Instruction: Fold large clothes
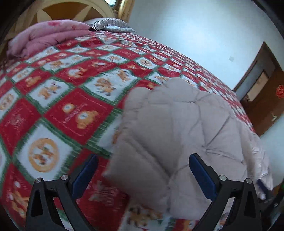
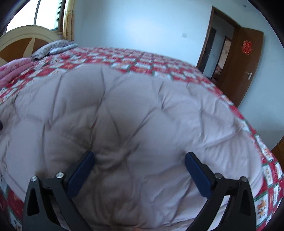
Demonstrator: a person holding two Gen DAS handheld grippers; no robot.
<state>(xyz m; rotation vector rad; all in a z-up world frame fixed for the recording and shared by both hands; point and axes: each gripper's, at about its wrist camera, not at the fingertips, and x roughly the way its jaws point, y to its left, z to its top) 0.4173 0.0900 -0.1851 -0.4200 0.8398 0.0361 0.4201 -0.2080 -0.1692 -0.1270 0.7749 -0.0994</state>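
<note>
- Left wrist view: the left gripper (image 1: 143, 165) hangs over the bed with its two blue-padded fingers (image 1: 85, 176) spread wide and nothing between them.
- A pale grey quilted garment (image 1: 179, 128), puffy with diamond stitching, lies on the red, white and green patterned bedspread (image 1: 71, 85); one blurred edge of it reaches toward the gap between the fingers, but no pad touches it as far as the view shows.
- Far up the bed sit a folded pink quilt (image 1: 46, 37) and a grey pillow (image 1: 108, 24), just below a rounded cream headboard (image 1: 67, 8).
- A brown door (image 1: 266, 99) stands at the right, against the pale wall (image 1: 186, 35).
- Right wrist view: the right gripper (image 2: 139, 164) also stands wide apart, its blue pads (image 2: 197, 176) hovering close above the garment (image 2: 124, 110), which fills most of the frame and spreads across the bedspread (image 2: 150, 60); whether the pads touch the cloth I cannot tell.
- The headboard (image 2: 26, 35) and a window (image 2: 40, 14) show at upper left, the pillow (image 2: 53, 48) beneath them.
- An open brown door (image 2: 245, 71) with a red paper ornament (image 2: 247, 46) stands at upper right.
</note>
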